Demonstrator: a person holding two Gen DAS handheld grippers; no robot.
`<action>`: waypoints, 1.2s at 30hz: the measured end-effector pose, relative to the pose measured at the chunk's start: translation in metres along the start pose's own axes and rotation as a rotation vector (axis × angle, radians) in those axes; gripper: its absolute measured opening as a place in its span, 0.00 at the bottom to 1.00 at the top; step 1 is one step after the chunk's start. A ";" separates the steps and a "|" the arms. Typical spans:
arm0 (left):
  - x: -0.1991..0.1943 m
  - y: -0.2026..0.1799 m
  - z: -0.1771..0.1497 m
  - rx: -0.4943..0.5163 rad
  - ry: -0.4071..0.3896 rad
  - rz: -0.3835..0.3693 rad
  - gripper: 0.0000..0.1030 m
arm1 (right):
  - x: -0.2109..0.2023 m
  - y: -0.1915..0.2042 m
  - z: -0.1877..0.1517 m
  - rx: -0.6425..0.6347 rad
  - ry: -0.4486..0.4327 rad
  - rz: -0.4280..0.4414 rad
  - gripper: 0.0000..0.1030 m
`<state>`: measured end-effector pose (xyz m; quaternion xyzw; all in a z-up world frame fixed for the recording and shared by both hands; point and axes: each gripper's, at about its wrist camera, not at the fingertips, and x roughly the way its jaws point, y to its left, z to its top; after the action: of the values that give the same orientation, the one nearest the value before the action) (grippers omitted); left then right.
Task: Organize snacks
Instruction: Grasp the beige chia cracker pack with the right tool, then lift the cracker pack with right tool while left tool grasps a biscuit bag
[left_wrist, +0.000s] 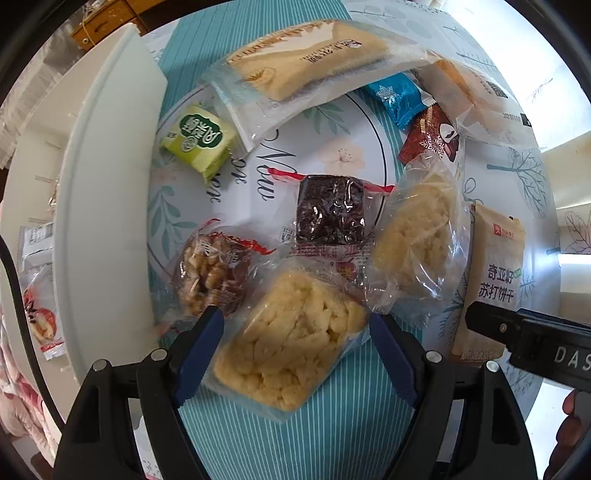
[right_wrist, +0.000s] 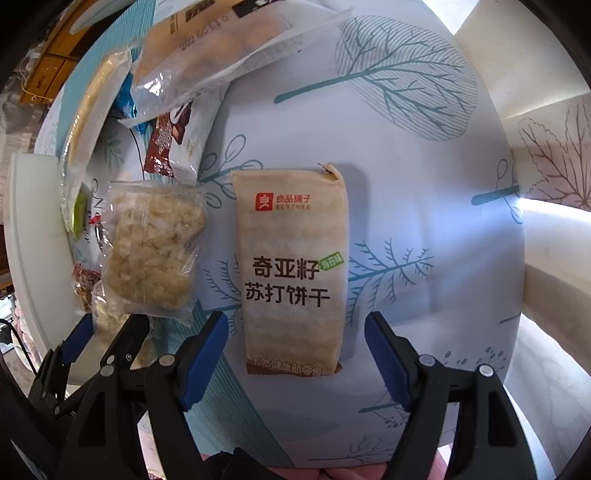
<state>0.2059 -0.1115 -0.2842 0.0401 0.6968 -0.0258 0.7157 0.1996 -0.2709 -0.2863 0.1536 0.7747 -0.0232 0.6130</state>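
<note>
Left gripper (left_wrist: 295, 354) jaws apart, straddling a clear-wrapped yellow puffed-rice cake (left_wrist: 291, 339) on the patterned tablecloth (right_wrist: 406, 147); pads not pressing. Right gripper (right_wrist: 295, 358) jaws apart, over the lower end of the tan matte soda-cracker packet (right_wrist: 293, 269). Dark glossy date-cake square (left_wrist: 332, 210) beyond. Left-edge snacks cut off.

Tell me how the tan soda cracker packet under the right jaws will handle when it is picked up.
The tan cracker packet lies flat and shows stacked bumps through its wrapper, so it will probably lift fairly stiff. Crackers likely break if squeezed hard. Its matte wrapper looks less slippery than the clear bag of the rice crisp bar beside it.
</note>
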 end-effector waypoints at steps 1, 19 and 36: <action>0.001 -0.001 0.000 0.002 0.001 -0.004 0.78 | 0.001 0.003 0.000 -0.002 0.000 -0.005 0.75; 0.021 0.016 -0.002 -0.023 -0.002 -0.083 0.60 | 0.031 0.046 0.005 -0.028 0.013 -0.176 0.68; -0.016 0.048 -0.043 -0.068 0.006 -0.111 0.59 | 0.047 0.056 -0.007 0.030 0.059 -0.132 0.53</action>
<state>0.1674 -0.0605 -0.2683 -0.0229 0.7005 -0.0419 0.7121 0.1985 -0.2063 -0.3208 0.1121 0.8005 -0.0704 0.5846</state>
